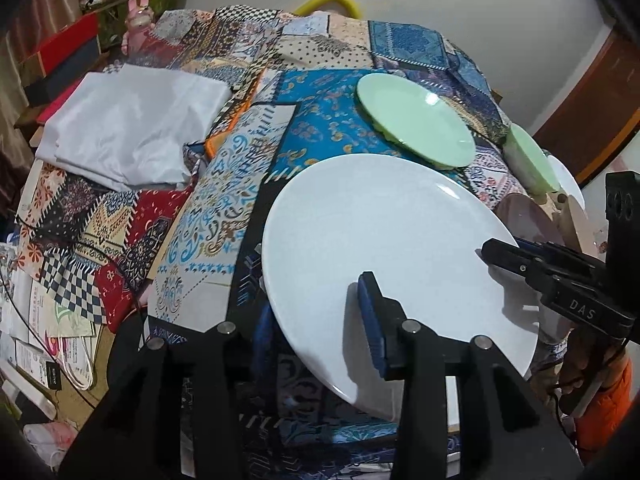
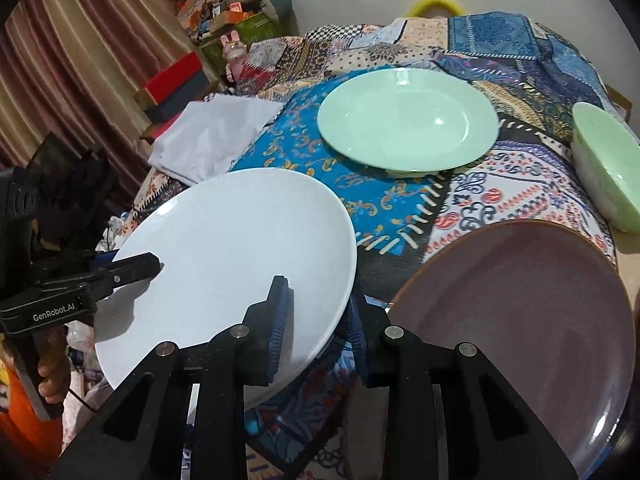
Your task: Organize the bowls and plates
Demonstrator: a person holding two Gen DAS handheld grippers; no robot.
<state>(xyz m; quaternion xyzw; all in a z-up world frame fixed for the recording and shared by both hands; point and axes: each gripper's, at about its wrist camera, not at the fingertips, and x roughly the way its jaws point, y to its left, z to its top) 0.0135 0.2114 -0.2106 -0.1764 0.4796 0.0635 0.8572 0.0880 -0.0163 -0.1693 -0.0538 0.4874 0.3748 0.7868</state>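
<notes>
Both the left gripper (image 1: 320, 332) and right gripper (image 2: 316, 320) clamp the white plate (image 1: 384, 248) over a patchwork tablecloth (image 1: 224, 184) beside striped curtains (image 2: 80, 60).

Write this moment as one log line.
left gripper: shut on round white plate | right gripper: shut on same plate, opposite rim | round green plate: untouched

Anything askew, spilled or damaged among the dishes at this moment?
No spill or breakage shows. The white plate sits tilted, gripped at its rim by both the left gripper and the right gripper. The green bowl lies tipped on its side near the table edge, right of the green plate.
</notes>
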